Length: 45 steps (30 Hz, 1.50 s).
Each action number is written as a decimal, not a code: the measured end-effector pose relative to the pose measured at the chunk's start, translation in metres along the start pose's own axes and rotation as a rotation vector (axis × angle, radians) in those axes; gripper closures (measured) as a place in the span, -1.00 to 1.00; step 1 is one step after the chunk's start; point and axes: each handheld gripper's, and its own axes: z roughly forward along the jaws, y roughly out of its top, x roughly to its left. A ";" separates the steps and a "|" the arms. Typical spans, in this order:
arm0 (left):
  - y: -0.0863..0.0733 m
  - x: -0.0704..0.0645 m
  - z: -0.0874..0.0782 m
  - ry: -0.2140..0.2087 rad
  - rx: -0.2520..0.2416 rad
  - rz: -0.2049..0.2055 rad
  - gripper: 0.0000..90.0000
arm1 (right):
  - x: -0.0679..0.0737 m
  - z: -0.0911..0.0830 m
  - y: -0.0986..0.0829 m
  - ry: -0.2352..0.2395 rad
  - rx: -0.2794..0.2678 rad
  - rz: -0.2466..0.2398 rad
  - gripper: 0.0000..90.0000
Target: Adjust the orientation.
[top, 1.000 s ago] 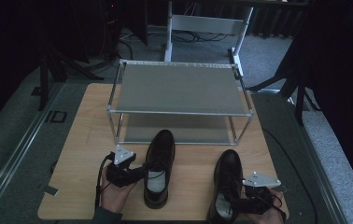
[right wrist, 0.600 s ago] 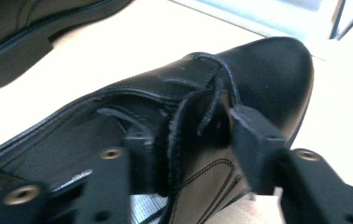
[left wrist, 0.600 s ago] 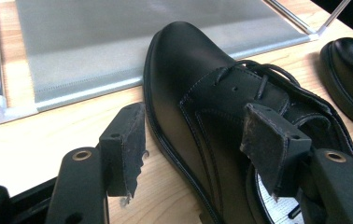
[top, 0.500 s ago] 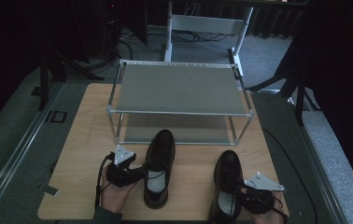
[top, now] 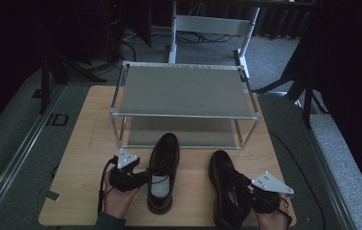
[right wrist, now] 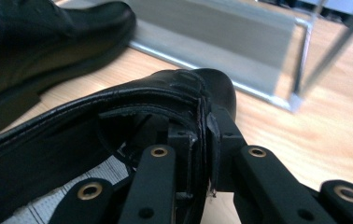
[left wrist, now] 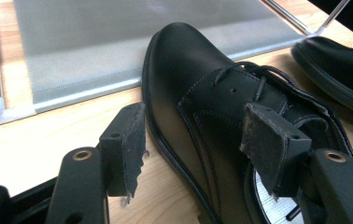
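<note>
We are clamping right tongs (right wrist: pixel 206 135) on right shoe (top: pixel 227 184) collar near worktop (top: pixel 88 143) front edge; left tongs (left wrist: pixel 191 140) gaping astride left shoe (left wrist: pixel 202 93) side.

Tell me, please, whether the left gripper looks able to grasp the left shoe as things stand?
Probably yes: the left gripper is open, its jaws already straddling the side wall of the left shoe, with nothing between them.

1. Your left gripper (top: pixel 143 176) sits at the near left, jaws spread wide and pointing right, one pad (left wrist: pixel 128 140) well apart from the other.
2. Your left hand (top: pixel 117 201) grips it from below.
3. Your right gripper (top: pixel 246 191) sits at the near right, jaws pinched together.
4. Your right hand (top: pixel 272 218) holds it at the near edge.
</note>
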 end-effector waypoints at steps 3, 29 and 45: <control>0.001 0.000 -0.001 -0.004 -0.002 0.003 -0.10 | 0.005 0.007 0.010 0.001 -0.014 -0.037 0.81; 0.012 -0.003 0.010 -0.145 0.025 0.030 -0.07 | 0.024 0.070 0.033 0.014 -0.029 -0.245 0.80; 0.000 -0.012 0.015 -0.143 0.185 0.142 0.29 | 0.023 0.072 0.027 0.042 -0.013 -0.269 0.77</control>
